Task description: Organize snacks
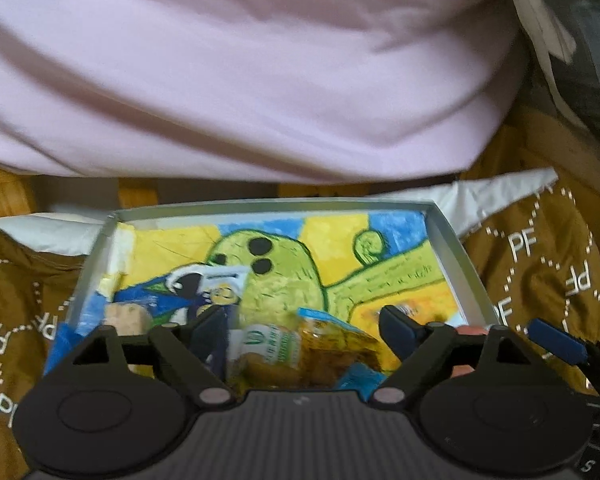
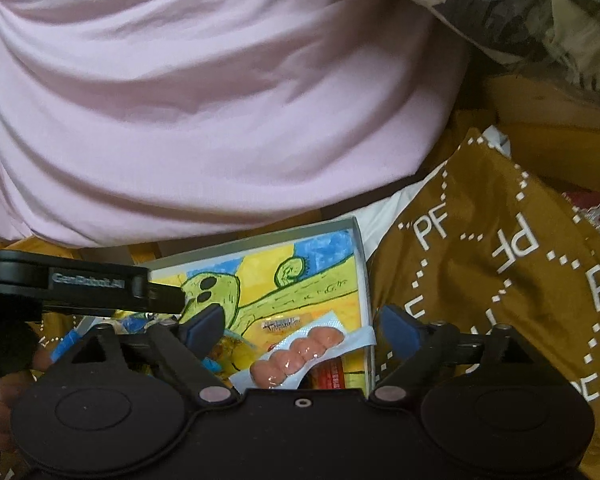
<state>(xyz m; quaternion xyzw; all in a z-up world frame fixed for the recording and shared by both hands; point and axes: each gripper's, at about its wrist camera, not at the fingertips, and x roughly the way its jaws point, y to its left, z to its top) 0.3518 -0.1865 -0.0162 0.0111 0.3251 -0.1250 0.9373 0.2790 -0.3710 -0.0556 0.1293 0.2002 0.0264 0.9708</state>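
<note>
Both grippers (image 1: 304,330) (image 2: 298,330) gape—snacks (image 1: 320,344) fill box (image 1: 452,240).

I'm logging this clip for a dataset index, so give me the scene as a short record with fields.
setting: brown cloth printed with PF
container: shallow box, cactus drawing on its floor
contents: sausage pack, yellow snack bag, green-label packet, other wrappers too blurred to name
left tool: open, over the snack bag
right tool: open, over the sausage pack
person: pink shirt behind the box
</note>
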